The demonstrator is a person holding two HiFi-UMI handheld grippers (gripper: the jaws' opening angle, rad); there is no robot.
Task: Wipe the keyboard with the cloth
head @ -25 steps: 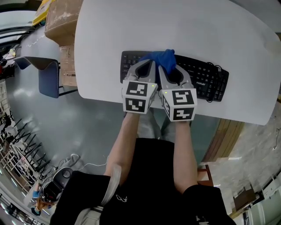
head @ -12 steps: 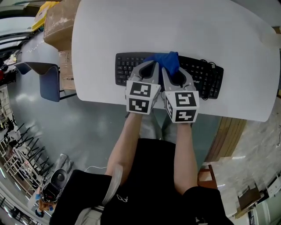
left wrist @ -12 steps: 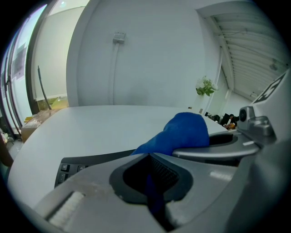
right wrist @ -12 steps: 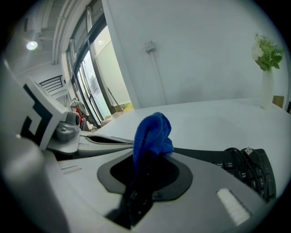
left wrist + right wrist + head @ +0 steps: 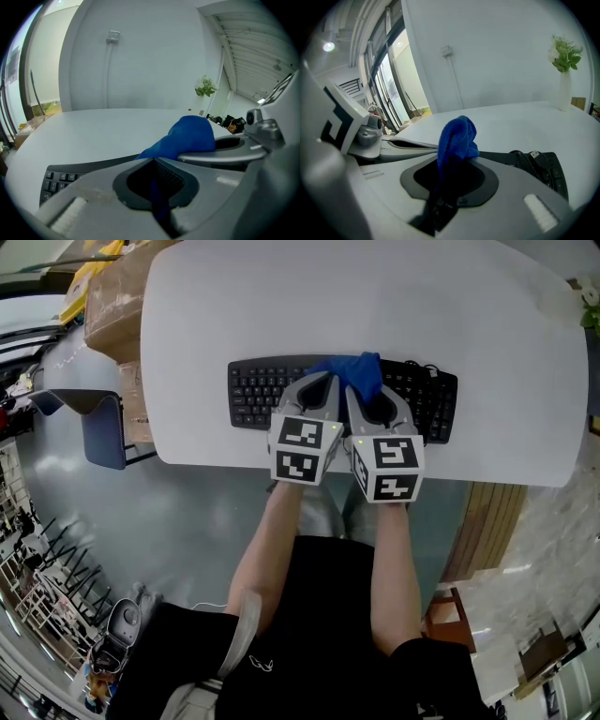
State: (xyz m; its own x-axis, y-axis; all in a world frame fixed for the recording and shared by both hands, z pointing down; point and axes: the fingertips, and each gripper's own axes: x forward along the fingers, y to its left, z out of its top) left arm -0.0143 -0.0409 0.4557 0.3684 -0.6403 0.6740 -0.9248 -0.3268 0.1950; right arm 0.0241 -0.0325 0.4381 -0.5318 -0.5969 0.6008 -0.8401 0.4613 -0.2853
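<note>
Left gripper (image 5: 317, 388): your jaws pinch the cloth (image 5: 356, 371).
Right gripper (image 5: 367, 395): clamped on the same cloth.
Cloth: bunched on keyboard (image 5: 258, 395), mid-board.
Keyboard: flat on white table (image 5: 375, 296).

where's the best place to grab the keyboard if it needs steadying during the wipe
The keyboard lies flat and thin, so likely pinch its left short edge, coming in from the left along the table. That end is bare. The right end carries a coiled cable, and the middle sits under the cloth.
</note>
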